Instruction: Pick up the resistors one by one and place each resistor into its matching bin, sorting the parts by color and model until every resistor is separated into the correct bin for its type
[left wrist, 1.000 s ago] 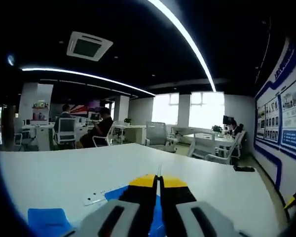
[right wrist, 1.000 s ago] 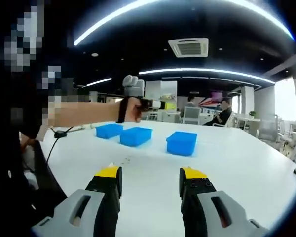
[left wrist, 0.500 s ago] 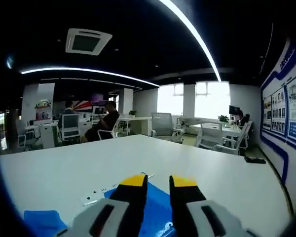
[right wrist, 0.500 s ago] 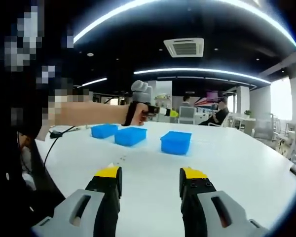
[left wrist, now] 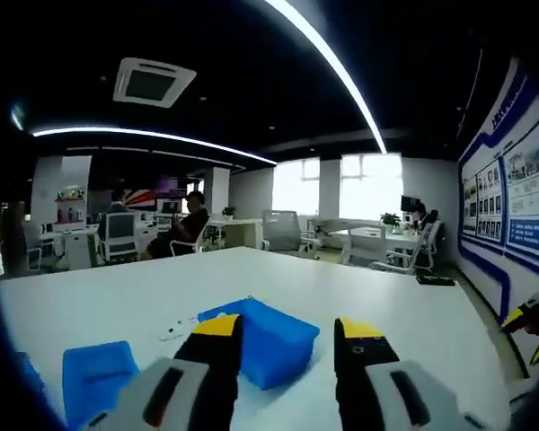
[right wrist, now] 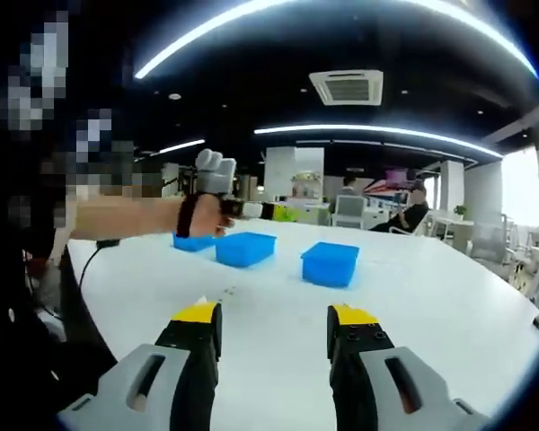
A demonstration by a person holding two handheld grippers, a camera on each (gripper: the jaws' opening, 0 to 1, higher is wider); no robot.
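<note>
Our two grippers both have their jaws spread apart, and we hold nothing in either one. In the right gripper view, the right gripper (right wrist: 274, 325) hangs low over the white table (right wrist: 431, 305). In the left gripper view, the left gripper (left wrist: 290, 334) hangs just above a blue bin (left wrist: 260, 337).

Just past the right gripper's left jaw, we see a few tiny specks (right wrist: 223, 292) on the table. They may be the resistors, but they are too small for us to tell their color or kind. If they are, they lie near us and apart from the bins.

A bit farther out stand three blue bins. In the right gripper view one bin (right wrist: 330, 262) stands alone toward the right, a second (right wrist: 245, 249) stands in the middle, and a third (right wrist: 191, 241) peeks out behind the person's arm (right wrist: 126, 218). That arm reaches across with our left gripper at its end.

In the left gripper view, a lower blue bin (left wrist: 97, 379) sits on the left, and a small white strip (left wrist: 172, 329) lies on the table beside the near bin.

We cannot see into any bin, so we cannot say what is inside. We think some sorting is left.

Far away are desks, chairs and seated people.
</note>
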